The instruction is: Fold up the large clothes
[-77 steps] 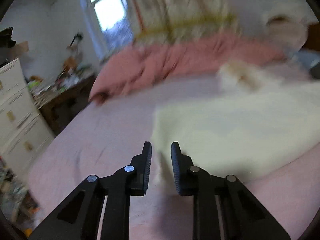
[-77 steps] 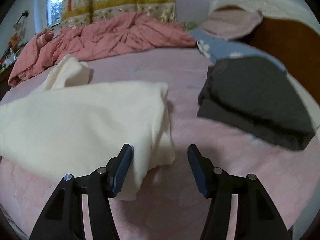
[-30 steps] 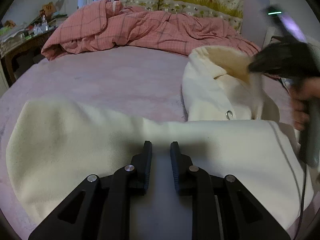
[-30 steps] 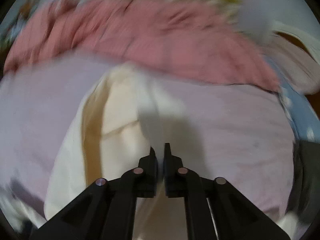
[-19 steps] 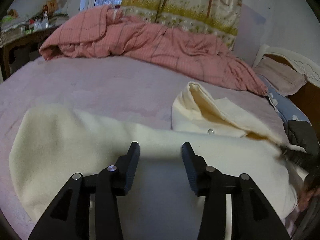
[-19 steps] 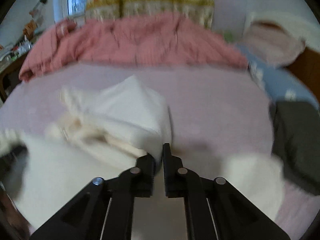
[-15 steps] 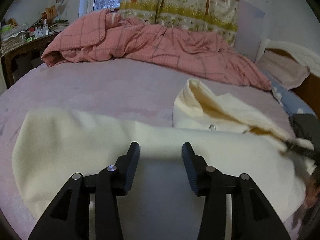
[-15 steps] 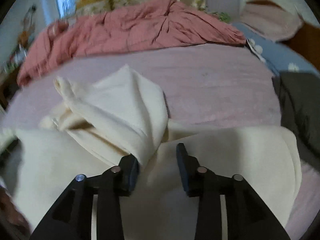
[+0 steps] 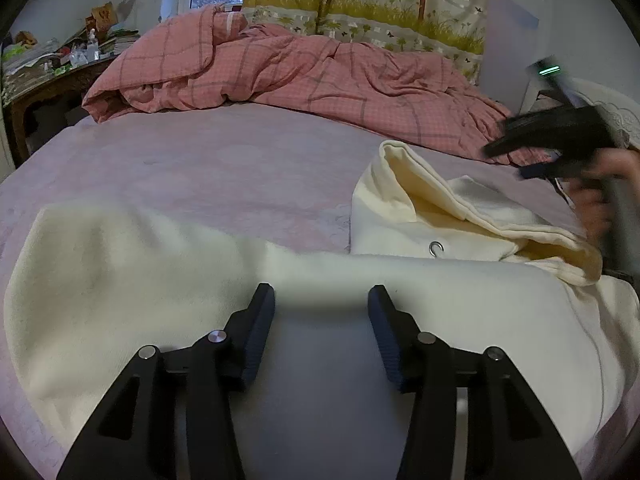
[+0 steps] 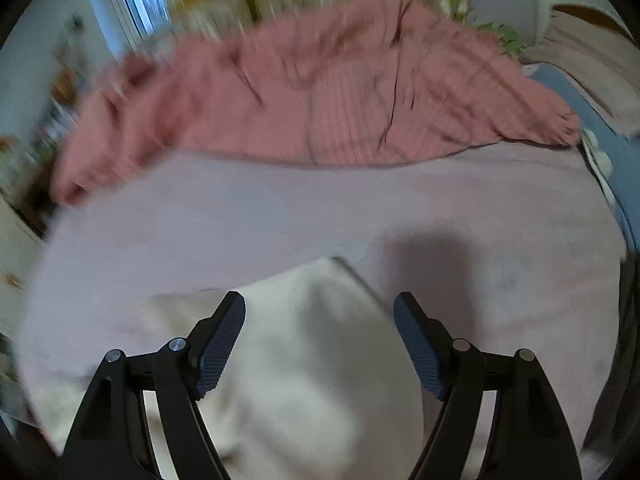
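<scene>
A cream hooded sweatshirt (image 9: 120, 264) lies flat on a pink bedsheet (image 9: 208, 160), filling the lower half of the left wrist view. Its hood (image 9: 452, 208) stands bunched at centre right, with a metal eyelet (image 9: 436, 247) visible only in this view. The left gripper (image 9: 321, 304) hovers over the sweatshirt's body with its jaws spread wide, holding nothing. At the right edge the right gripper (image 9: 560, 136) appears blurred, above the hood. The right wrist view is motion-blurred; there the right gripper (image 10: 319, 312) is wide open and empty over a cream fold (image 10: 320, 360). A rumpled pink checked duvet (image 9: 304, 76) lies across the upper frame, below a curtain (image 9: 372, 4) printed with trees. No writing is readable.
</scene>
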{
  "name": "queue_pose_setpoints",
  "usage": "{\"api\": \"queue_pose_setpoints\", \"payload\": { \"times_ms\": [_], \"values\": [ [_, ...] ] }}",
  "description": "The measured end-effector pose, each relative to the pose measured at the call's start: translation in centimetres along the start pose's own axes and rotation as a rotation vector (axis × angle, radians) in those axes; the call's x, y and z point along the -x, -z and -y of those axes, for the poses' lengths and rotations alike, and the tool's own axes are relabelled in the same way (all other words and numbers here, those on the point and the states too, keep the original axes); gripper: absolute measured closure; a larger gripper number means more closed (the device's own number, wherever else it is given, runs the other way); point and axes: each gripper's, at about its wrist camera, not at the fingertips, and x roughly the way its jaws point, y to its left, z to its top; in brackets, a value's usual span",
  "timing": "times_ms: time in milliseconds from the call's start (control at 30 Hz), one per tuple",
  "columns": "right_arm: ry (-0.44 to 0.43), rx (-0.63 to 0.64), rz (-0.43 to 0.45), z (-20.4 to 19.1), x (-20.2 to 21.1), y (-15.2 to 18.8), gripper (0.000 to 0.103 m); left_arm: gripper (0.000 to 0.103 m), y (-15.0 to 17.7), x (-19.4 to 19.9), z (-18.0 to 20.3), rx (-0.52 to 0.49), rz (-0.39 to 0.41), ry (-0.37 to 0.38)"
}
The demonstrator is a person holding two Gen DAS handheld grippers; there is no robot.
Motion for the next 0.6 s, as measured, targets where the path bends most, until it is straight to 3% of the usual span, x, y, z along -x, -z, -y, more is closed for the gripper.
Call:
{"api": "queue_pose_setpoints", "payload": {
  "times_ms": [67, 100, 133, 167, 200, 233, 333, 400, 467, 500, 567, 600],
  "values": [
    [0.021, -0.033, -0.091, -0.2, -4.6, -1.0, 0.029, 0.054, -0.1, -0.2, -0.1, 0.001, -0.003, 0.016],
    [-0.01, -0.058, -0.131, -0.1, -6.0, -0.9, 0.042, 0.054, -0.1, -0.2, -0.2, 0.006, -0.004, 0.025],
    [-0.051, -0.083, -0.179, 0.2, -7.3, -0.7, 0.063, 0.054, -0.2, -0.3, -0.3, 0.01, -0.007, 0.034],
    [-0.045, -0.092, -0.195, 0.2, -8.0, -0.6, 0.067, 0.054, -0.2, -0.3, -0.4, 0.012, -0.009, 0.04],
    [-0.028, -0.087, -0.156, 0.1, -7.6, -0.6, 0.086, 0.053, -0.3, -0.4, -0.4, 0.015, -0.01, 0.046],
    [-0.049, -0.085, -0.118, 0.0, -6.8, -0.8, 0.09, 0.053, -0.3, -0.4, -0.5, 0.02, -0.011, 0.052],
    [-0.124, -0.052, 0.128, -1.2, 0.3, -1.4, 0.091, 0.053, -0.3, -0.2, -0.6, 0.025, -0.008, 0.073],
    [-0.142, 0.075, 0.28, -3.7, 6.2, -0.7, 0.091, 0.053, -0.4, 0.3, -0.8, 0.024, -0.006, 0.091],
    [-0.106, 0.253, 0.425, -7.1, 12.5, 2.3, 0.091, 0.054, -0.7, 1.1, -1.2, 0.034, 0.009, 0.119],
    [-0.1, 0.307, 0.473, -8.4, 15.1, 4.4, 0.091, 0.054, -1.0, 2.0, -1.5, 0.039, 0.043, 0.13],
    [-0.072, 0.42, 0.557, -10.7, 19.6, 10.3, 0.091, 0.054, -1.7, 5.5, -2.4, 0.038, 0.21, 0.094],
    [-0.046, 0.463, 0.605, -11.4, 21.1, 13.2, 0.091, 0.054, -2.0, 7.2, -3.1, 0.048, 0.272, 0.113]
  ]
}}
